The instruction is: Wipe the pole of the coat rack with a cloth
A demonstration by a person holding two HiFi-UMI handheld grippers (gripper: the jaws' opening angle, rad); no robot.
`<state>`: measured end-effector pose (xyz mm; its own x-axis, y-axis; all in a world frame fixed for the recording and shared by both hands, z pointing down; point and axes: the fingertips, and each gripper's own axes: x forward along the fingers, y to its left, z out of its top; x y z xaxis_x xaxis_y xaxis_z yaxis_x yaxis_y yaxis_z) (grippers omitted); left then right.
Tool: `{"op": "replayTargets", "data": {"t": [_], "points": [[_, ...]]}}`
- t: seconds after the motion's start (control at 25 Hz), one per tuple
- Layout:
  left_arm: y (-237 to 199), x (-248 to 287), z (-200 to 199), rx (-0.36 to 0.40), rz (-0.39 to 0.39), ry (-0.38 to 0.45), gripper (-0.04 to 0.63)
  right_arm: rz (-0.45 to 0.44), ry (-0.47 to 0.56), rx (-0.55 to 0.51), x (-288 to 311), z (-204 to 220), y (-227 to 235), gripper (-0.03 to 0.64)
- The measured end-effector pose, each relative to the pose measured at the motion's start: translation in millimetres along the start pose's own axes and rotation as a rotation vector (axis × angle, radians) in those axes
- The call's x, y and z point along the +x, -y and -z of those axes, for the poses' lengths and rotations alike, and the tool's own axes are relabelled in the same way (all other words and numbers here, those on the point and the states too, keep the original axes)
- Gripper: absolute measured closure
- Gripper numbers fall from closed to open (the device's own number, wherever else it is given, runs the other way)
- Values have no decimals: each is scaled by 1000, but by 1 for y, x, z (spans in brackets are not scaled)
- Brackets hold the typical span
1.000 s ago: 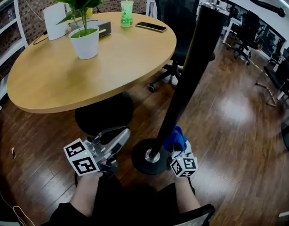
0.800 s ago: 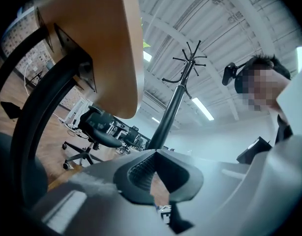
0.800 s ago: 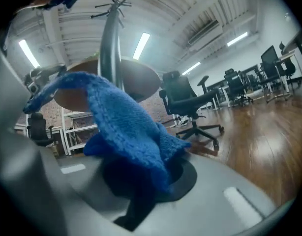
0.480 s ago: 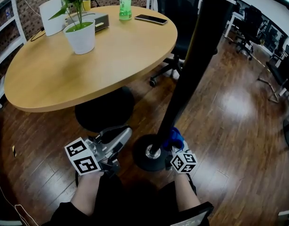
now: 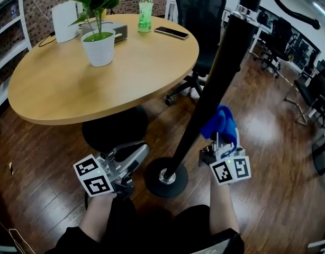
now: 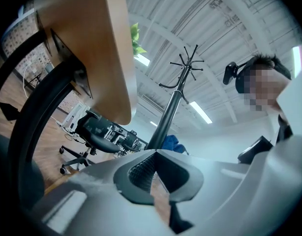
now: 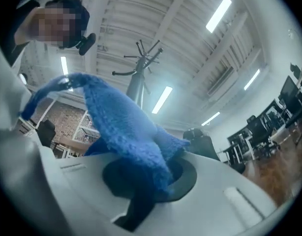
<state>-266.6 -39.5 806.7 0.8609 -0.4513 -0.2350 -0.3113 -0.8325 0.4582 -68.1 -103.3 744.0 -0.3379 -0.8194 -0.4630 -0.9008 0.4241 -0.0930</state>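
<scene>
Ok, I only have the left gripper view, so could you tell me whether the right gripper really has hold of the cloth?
Observer: Yes. The right gripper view shows the right gripper with its jaws shut on the cloth.
Operator: Thank you. Where on the pole is the cloth?
Observer: In the head view it lies against the right side of the pole, low down but clear of the base.
Operator: And is anything on the table top? I only see its underside.
Observer: Among other things, a potted plant, a bottle and a phone are on the table.
</scene>
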Motion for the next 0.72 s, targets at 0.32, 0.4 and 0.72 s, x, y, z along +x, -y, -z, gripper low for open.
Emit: {"op": "replayTargets", "data": {"t": [0.32, 0.4, 0.72], "points": [[21, -7, -25, 41, 22, 42, 591, -49, 189, -191, 60, -141, -28, 603], [26, -11, -35, 59, 26, 56, 591, -66, 223, -225, 68, -167, -36, 603], [28, -31, -52, 78, 4, 96, 591, -179, 213, -681, 77, -177, -112, 602]]}}
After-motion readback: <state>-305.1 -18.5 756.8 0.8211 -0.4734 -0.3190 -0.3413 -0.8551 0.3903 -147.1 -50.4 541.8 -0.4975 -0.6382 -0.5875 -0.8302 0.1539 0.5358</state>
